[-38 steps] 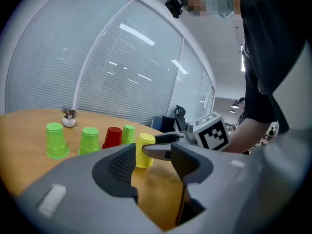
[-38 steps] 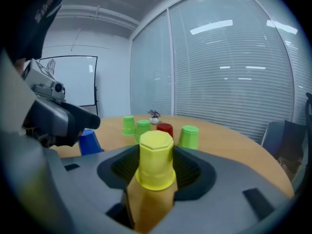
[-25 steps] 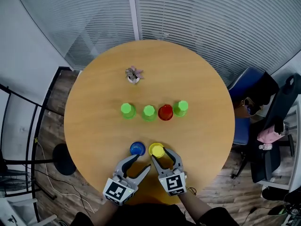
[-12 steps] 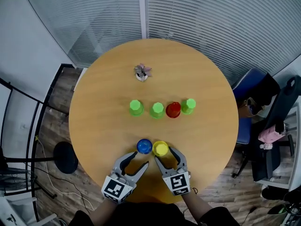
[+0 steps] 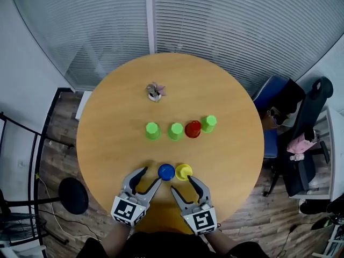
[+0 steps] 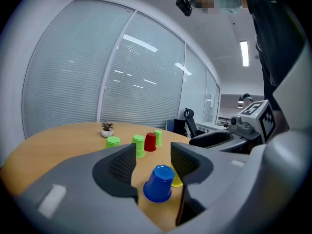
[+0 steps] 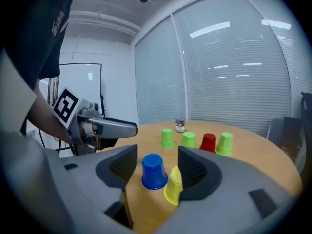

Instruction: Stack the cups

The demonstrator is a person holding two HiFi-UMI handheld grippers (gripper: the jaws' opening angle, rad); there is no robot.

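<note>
Table (image 5: 107, 144): a potted plant (image 5: 155, 91) stands at the far side. Nearer the person, four cups stand in a row, left to right: first cup (image 5: 152, 130), second cup (image 5: 176, 131), third cup (image 5: 192, 128), fourth cup (image 5: 208, 123). Near the person's edge, a left cup (image 5: 166, 172) and a right cup (image 5: 184, 171) stand close side by side. The left gripper (image 5: 151, 175) and right gripper (image 5: 181, 184) sit just short of this pair.

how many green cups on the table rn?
3. All in the middle row: the left green cup, the middle green cup just left of the red cup, and the right green cup on its other side. None looks hidden.
</note>
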